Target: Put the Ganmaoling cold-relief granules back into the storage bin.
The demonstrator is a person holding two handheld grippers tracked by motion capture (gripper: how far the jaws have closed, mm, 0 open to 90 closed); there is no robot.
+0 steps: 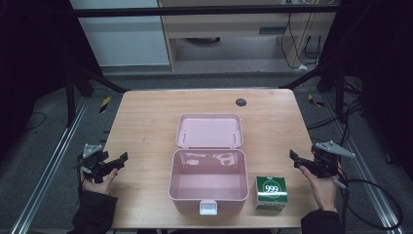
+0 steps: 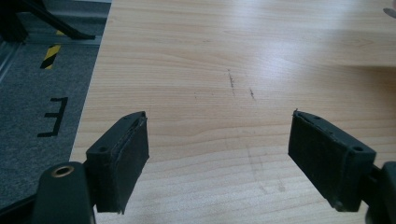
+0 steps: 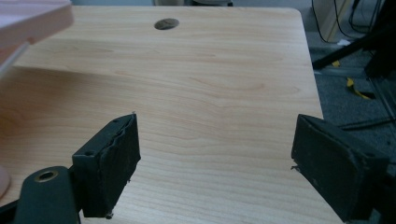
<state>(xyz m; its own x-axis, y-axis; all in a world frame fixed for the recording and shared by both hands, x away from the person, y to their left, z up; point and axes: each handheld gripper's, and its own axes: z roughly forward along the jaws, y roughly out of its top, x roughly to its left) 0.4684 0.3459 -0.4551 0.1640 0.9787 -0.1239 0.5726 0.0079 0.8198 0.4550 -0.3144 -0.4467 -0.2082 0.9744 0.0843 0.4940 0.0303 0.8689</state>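
Wooden table (image 1: 146, 122) with a dark round hole (image 1: 241, 102) near its far edge. On it: an open pink box (image 1: 208, 187) at centre, a green carton (image 1: 271, 192) just beside it.

A light wooden desk (image 1: 146, 122) with a round dark grommet hole (image 1: 241, 102) stands on grey carpeted floor (image 1: 44, 126) marked with yellow-black striped tape (image 1: 104, 104), black frame bars (image 1: 204, 10) and a pale cabinet (image 1: 234, 29) beyond it.
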